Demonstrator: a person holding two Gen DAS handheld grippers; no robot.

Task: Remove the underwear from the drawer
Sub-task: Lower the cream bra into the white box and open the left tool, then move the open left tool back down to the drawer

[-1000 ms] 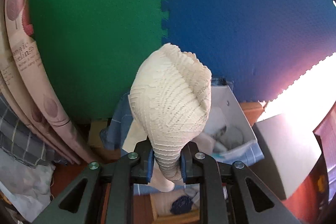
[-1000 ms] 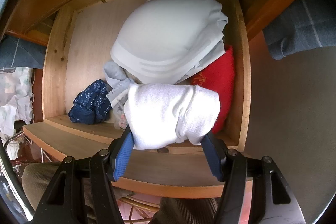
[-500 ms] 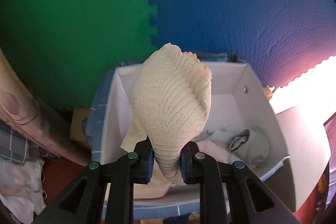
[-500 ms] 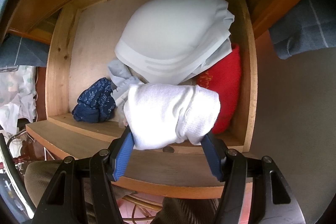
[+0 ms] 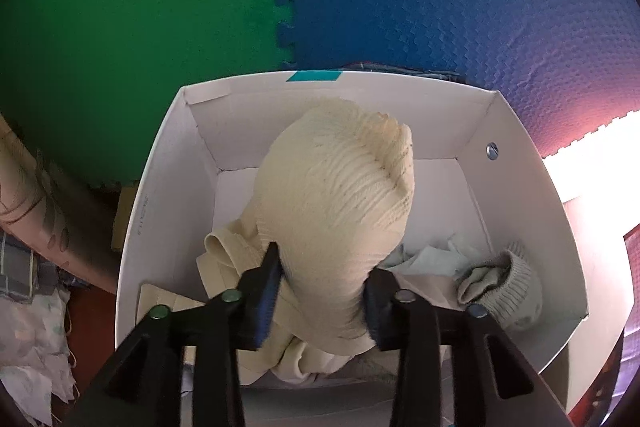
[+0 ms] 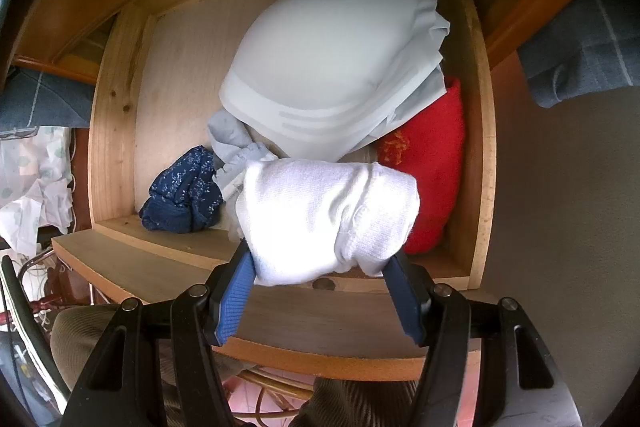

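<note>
Over the white box (image 5: 516, 163), a cream knit garment (image 5: 336, 203) is being released by the left gripper (image 5: 322, 291).
Jaws are opening, cloth still between them, so it is probably being dropped onto the clothes already inside. At the drawer (image 6: 476, 131), a white bundle (image 6: 324, 219) is being clamped by the right gripper (image 6: 320, 275), lifted clear for removal.

the wooden drawer (image 6: 478, 163) carries a pale folded garment (image 6: 328, 67), a red cloth (image 6: 432, 163) at its right wall and a dark blue floral piece (image 6: 184, 195) near the front-left corner. the white box (image 5: 512, 155) – perhaps cardboard – holds cream fabric (image 5: 224, 259) and a grey-green knit piece (image 5: 504, 283).
</note>
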